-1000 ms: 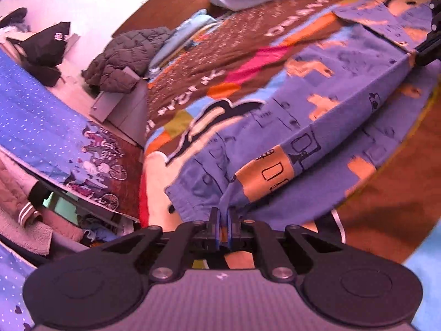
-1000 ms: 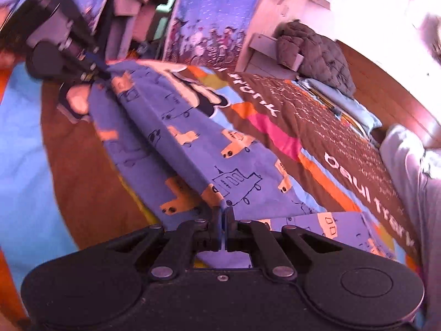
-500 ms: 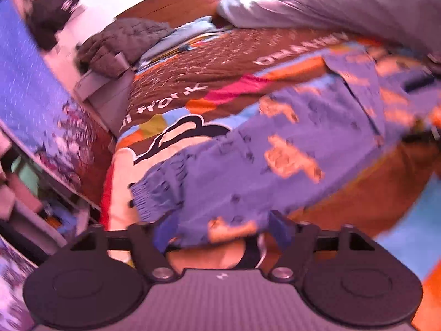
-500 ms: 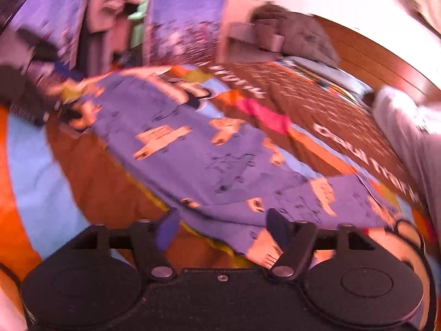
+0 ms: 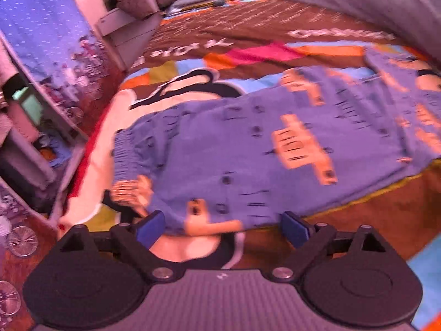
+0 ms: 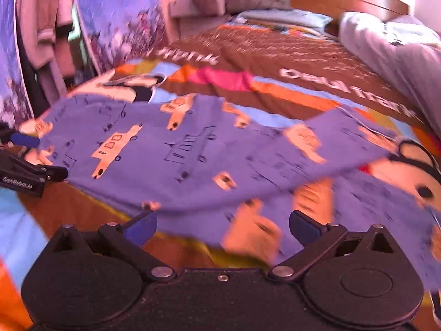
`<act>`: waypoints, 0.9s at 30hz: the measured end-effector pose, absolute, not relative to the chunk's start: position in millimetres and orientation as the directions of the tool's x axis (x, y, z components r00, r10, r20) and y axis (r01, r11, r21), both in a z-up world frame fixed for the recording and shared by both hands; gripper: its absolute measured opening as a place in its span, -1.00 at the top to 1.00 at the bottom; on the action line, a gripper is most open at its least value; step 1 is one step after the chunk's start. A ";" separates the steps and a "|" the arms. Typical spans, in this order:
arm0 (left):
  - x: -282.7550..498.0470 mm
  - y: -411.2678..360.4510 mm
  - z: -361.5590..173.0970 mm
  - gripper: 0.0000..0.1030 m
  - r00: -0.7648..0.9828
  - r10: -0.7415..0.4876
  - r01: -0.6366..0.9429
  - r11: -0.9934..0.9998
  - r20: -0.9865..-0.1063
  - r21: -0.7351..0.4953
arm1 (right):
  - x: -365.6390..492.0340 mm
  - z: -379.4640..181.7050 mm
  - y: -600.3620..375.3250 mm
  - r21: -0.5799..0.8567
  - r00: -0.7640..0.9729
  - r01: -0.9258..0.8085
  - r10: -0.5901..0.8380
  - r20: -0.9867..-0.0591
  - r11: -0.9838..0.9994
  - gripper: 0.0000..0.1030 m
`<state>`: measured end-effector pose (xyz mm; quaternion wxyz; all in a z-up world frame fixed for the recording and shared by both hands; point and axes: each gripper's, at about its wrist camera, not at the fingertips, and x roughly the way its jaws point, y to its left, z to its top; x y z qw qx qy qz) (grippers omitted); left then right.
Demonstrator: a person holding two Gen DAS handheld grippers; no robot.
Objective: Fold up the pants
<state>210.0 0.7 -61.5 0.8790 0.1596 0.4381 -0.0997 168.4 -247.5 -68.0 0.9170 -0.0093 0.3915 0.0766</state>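
Now that both the left gripper (image 5: 222, 227) and right gripper (image 6: 222, 224) have let go, jaws still opening with nothing pinched, the printed blue pants (image 5: 248, 149) lie lengthwise-folded on the bedspread (image 5: 248, 38), ready for a crosswise fold.

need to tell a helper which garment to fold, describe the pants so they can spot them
On the bed, find the colourful cartoon bedspread with its brown lettered band. Lying flat across it, nearest the camera, are the pants: purple-blue, printed with orange trucks, unlike the plain grey clothes by the headboard.
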 end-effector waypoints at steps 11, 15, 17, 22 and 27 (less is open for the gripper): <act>190.5 -135.9 -56.3 -0.99 0.604 -0.438 0.606 0.795 -0.666 0.027 | 64.4 -58.8 -338.7 0.027 0.815 0.196 -0.148 -0.560 0.980 -0.99; 223.0 -163.5 -74.2 -0.79 0.482 -0.493 0.586 0.796 -0.725 -0.152 | 47.6 -68.9 -359.6 0.185 0.842 0.250 -0.119 -0.527 0.950 -0.99; 235.6 -159.4 -80.6 -0.75 0.444 -0.514 0.527 0.812 -0.734 -0.249 | 39.2 -69.3 -369.2 0.261 0.867 0.255 -0.100 -0.488 0.931 -0.99; 253.6 -129.6 -91.4 -0.64 0.402 -0.615 0.431 0.781 -0.678 -0.453 | 42.6 -78.8 -396.4 0.454 0.869 0.240 0.018 -0.494 0.858 -0.99; 250.3 -116.0 -102.6 -0.27 0.409 -0.660 0.436 0.748 -0.630 -0.501 | 46.9 -85.7 -412.2 0.555 0.866 0.266 0.058 -0.497 0.788 -0.99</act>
